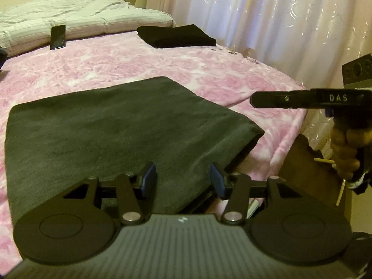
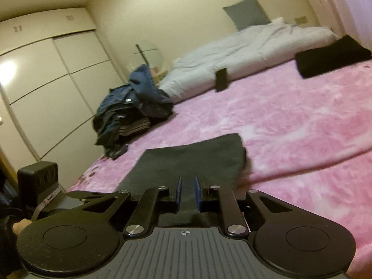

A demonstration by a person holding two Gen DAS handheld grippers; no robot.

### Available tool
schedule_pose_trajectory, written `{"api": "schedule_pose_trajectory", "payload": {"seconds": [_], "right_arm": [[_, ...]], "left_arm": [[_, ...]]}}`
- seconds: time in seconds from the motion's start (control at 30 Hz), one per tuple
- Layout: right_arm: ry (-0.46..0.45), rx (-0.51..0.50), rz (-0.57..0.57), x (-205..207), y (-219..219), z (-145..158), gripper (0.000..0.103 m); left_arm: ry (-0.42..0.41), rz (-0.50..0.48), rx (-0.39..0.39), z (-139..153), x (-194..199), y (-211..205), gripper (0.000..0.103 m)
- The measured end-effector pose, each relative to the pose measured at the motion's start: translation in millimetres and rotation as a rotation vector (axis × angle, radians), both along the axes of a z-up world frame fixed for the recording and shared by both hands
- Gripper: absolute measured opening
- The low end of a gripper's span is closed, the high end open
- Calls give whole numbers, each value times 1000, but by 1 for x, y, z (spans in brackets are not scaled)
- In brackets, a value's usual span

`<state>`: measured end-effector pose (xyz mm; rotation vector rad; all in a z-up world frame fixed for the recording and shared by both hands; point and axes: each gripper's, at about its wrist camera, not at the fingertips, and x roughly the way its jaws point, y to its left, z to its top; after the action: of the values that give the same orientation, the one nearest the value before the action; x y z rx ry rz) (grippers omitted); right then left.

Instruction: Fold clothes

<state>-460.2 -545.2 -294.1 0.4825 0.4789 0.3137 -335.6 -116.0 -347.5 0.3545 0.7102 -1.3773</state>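
A dark grey folded garment (image 1: 116, 125) lies flat on the pink bedspread (image 1: 139, 60). My left gripper (image 1: 183, 179) is open just above the garment's near right edge; the cloth runs under the gap and the pads do not press on it. A hand holds my right gripper (image 1: 253, 98) side-on in the air, off the garment's right corner, and nothing hangs from it. In the right wrist view that gripper (image 2: 187, 191) has its blue pads close together with a narrow empty gap, and the grey garment (image 2: 193, 160) lies beyond them.
A black folded garment (image 1: 176, 36) sits at the far right of the bed near the curtain (image 1: 255, 11). A phone (image 1: 58, 37) leans on the white duvet (image 1: 69, 16). A pile of denim and dark clothes (image 2: 134, 107) sits at the bed's left edge, by the wardrobe (image 2: 46, 81).
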Motion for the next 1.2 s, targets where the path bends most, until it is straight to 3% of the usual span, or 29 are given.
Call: {"api": "schedule_pose_trajectory", "payload": {"seconds": [0.07, 0.2, 0.23, 0.4, 0.43, 0.53, 0.7, 0.97, 1.03, 1.1, 1.2], "right_arm": [[36, -13, 28, 3, 5, -8, 15], [89, -68, 76, 5, 7, -35, 15], [86, -47, 75, 5, 5, -37, 15], [57, -149, 77, 7, 26, -12, 18], [34, -168, 91, 7, 34, -6, 23], [1, -205, 141, 10, 54, -8, 58], [30, -324, 213, 23, 82, -35, 58], [6, -489, 293, 19, 97, -45, 58], [35, -454, 283, 23, 96, -41, 58], [89, -338, 255, 36, 86, -25, 58], [26, -232, 191, 40, 76, -3, 58]], "left_arm": [[-20, 20, -29, 9, 2, 15, 45], [-8, 185, -10, 8, 31, 53, 43], [7, 216, -3, 4, 39, 63, 35], [11, 301, -31, 14, 51, 96, 36], [11, 317, -43, 16, 53, 100, 36], [18, 337, -23, 7, 56, 111, 36], [3, 349, -6, -15, 54, 119, 44], [-55, 330, 1, -18, 50, 117, 48], [-74, 330, 12, -13, 49, 115, 47], [-101, 320, 21, -5, 46, 112, 44], [-137, 285, 5, 8, 39, 106, 39]]}}
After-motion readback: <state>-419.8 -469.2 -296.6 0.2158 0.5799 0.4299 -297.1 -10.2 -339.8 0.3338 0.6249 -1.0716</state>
